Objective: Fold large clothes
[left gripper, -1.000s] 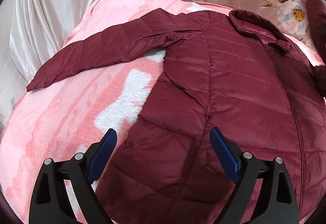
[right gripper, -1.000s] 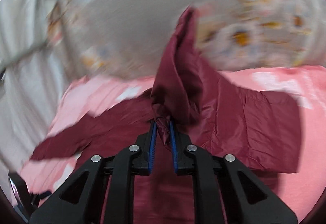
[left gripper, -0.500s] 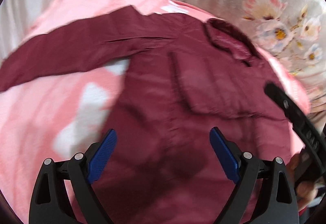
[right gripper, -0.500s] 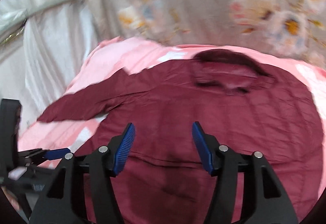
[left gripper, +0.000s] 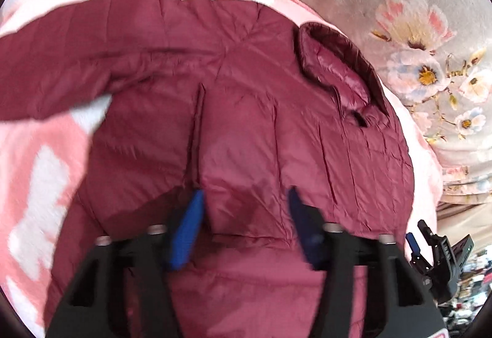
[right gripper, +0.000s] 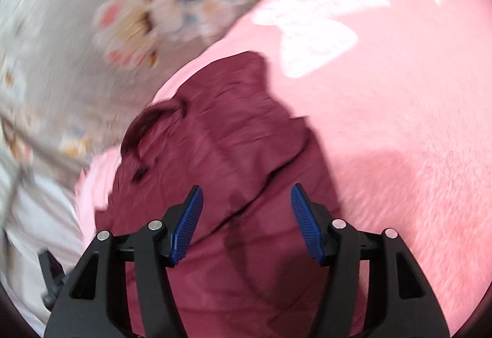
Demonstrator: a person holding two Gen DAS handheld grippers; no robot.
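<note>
A dark red quilted jacket (left gripper: 261, 129) lies flat on a pink blanket (left gripper: 37, 178). Its right sleeve is folded across the chest, and its left sleeve (left gripper: 77, 61) stretches out to the left. The collar (left gripper: 338, 73) lies at the upper right. My left gripper (left gripper: 244, 221) is open and empty just above the folded sleeve's cuff. My right gripper (right gripper: 246, 224) is open and empty over the jacket's right side (right gripper: 233, 153); it also shows at the lower right of the left wrist view (left gripper: 430, 258).
A grey floral cloth (left gripper: 415, 30) lies beyond the collar and shows in the right wrist view (right gripper: 107, 15) too. The pink blanket (right gripper: 384, 107) spreads to the right of the jacket. White fabric (right gripper: 33, 230) hangs at the left.
My right gripper laid the right sleeve across the chest, let go and swung away to the right. My left gripper moved in over the folded sleeve.
</note>
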